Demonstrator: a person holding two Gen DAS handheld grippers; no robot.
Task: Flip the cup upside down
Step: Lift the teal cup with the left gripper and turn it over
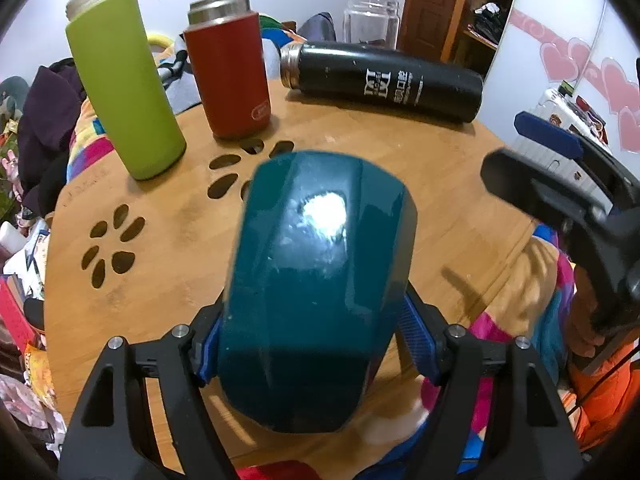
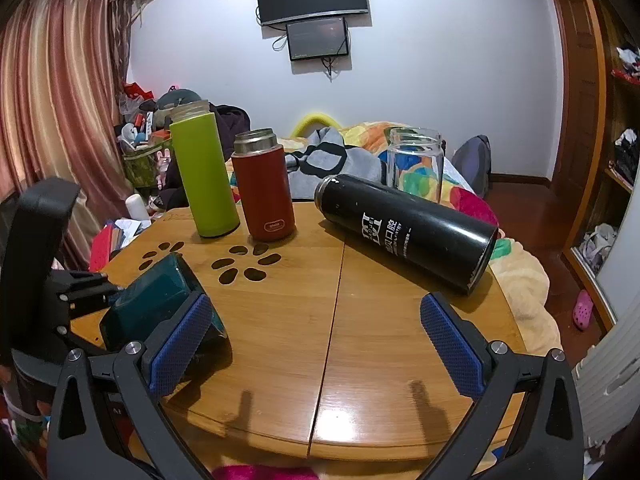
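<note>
A dark teal faceted cup point(image 1: 316, 280) lies tilted on its side between my left gripper's blue pads point(image 1: 416, 340). My left gripper point(image 1: 312, 344) is shut on it just above the round wooden table point(image 1: 160, 264). In the right wrist view the same cup point(image 2: 156, 300) shows at the left, held by the left gripper, low over the table point(image 2: 360, 320). My right gripper point(image 2: 316, 340) is open and empty above the table's near middle; it also shows in the left wrist view point(image 1: 536, 160) at the right edge.
A green bottle point(image 2: 204, 176) and a red flask point(image 2: 264, 192) stand at the far left of the table. A black flask point(image 2: 408, 232) lies on its side at the far right. A clear glass jar point(image 2: 416, 164) stands behind it. Bedding and clutter surround the table.
</note>
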